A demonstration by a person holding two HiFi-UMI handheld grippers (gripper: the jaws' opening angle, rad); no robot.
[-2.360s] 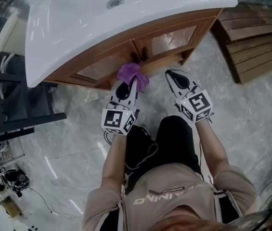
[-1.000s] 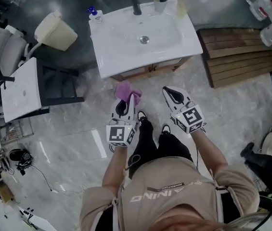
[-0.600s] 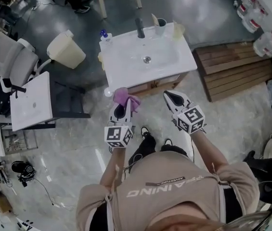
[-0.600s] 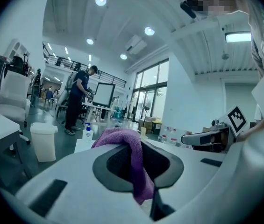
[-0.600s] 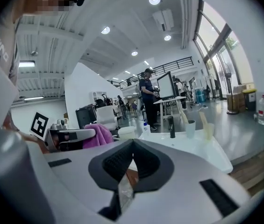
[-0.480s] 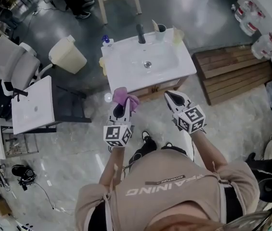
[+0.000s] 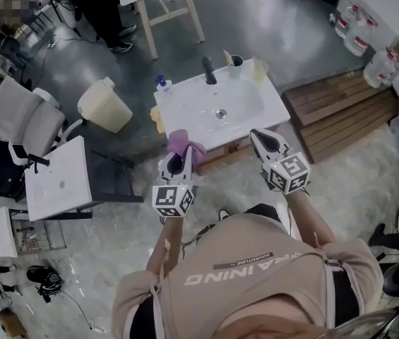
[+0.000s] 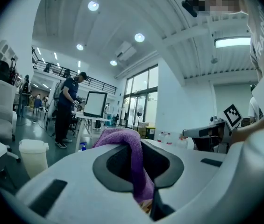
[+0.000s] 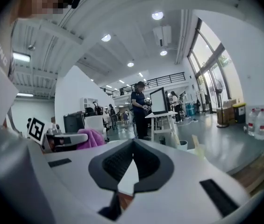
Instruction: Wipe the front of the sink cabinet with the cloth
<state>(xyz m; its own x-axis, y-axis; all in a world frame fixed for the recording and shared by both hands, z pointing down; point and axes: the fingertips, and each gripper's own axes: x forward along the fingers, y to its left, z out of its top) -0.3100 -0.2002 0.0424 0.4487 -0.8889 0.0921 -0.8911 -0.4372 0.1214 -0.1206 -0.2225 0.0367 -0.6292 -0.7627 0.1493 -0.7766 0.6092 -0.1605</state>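
Note:
The sink cabinet [image 7: 229,152] with its white basin [image 7: 220,111] stands on the floor far below both grippers. In the head view my left gripper [image 7: 179,157] is shut on the purple cloth [image 7: 185,143], which bunches out past its tips over the basin's near left corner. The left gripper view shows the cloth [image 8: 128,146] draped between the jaws of the left gripper [image 8: 132,148]. My right gripper [image 7: 261,137] is shut and holds nothing; in its own view the right gripper [image 9: 132,147] has its pads touching. Neither gripper touches the cabinet.
A faucet [image 7: 208,70], a cup [image 7: 236,62] and a blue spray bottle [image 7: 161,82] line the basin's back. A beige bin [image 7: 105,104] and a white table [image 7: 58,179] stand to the left, wooden pallets [image 7: 333,108] to the right. A person [image 7: 100,6] stands behind.
The view has risen from a crouch close to the cabinet front to standing height. Both grippers came away from the cabinet doors. The left one kept the cloth.

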